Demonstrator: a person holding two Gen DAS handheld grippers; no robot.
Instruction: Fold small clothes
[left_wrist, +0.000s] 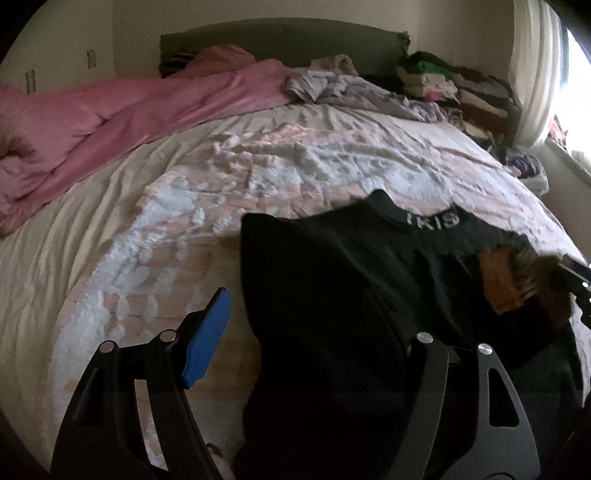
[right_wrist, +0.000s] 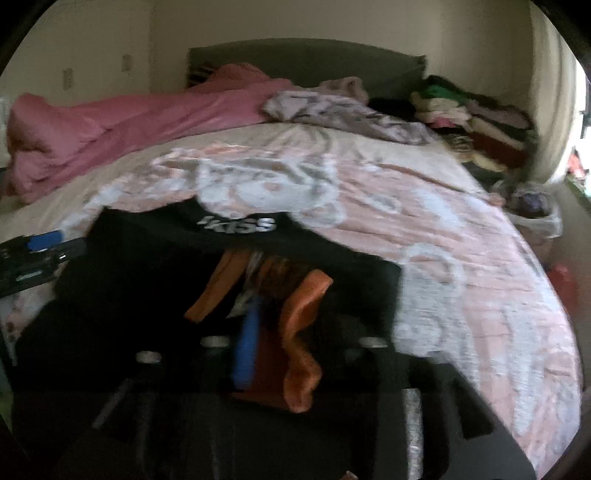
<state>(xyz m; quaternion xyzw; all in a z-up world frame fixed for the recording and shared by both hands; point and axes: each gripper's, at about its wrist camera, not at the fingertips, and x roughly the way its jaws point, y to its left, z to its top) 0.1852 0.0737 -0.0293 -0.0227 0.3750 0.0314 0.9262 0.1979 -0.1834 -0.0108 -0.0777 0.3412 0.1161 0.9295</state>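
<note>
A black garment (left_wrist: 332, 280) with white lettering and an orange print lies on the pink and white bedspread (left_wrist: 229, 177). My left gripper (left_wrist: 295, 332) is open: its left blue pad (left_wrist: 207, 339) is bare and the cloth drapes over the right finger. In the right wrist view the black garment (right_wrist: 147, 280) shows its orange print (right_wrist: 303, 332). My right gripper (right_wrist: 280, 350) sits in the folds, with one blue pad (right_wrist: 245, 350) visible against the cloth. The image is blurred and I cannot tell if it grips. The left gripper also shows in the right wrist view (right_wrist: 40, 247), at the left.
A pink duvet (left_wrist: 110, 110) lies bunched along the far left of the bed. Crumpled lilac clothes (left_wrist: 343, 85) and a stack of folded clothes (left_wrist: 454, 88) sit near the headboard at the right. A plastic bag (right_wrist: 535, 214) and a window are beyond the right edge.
</note>
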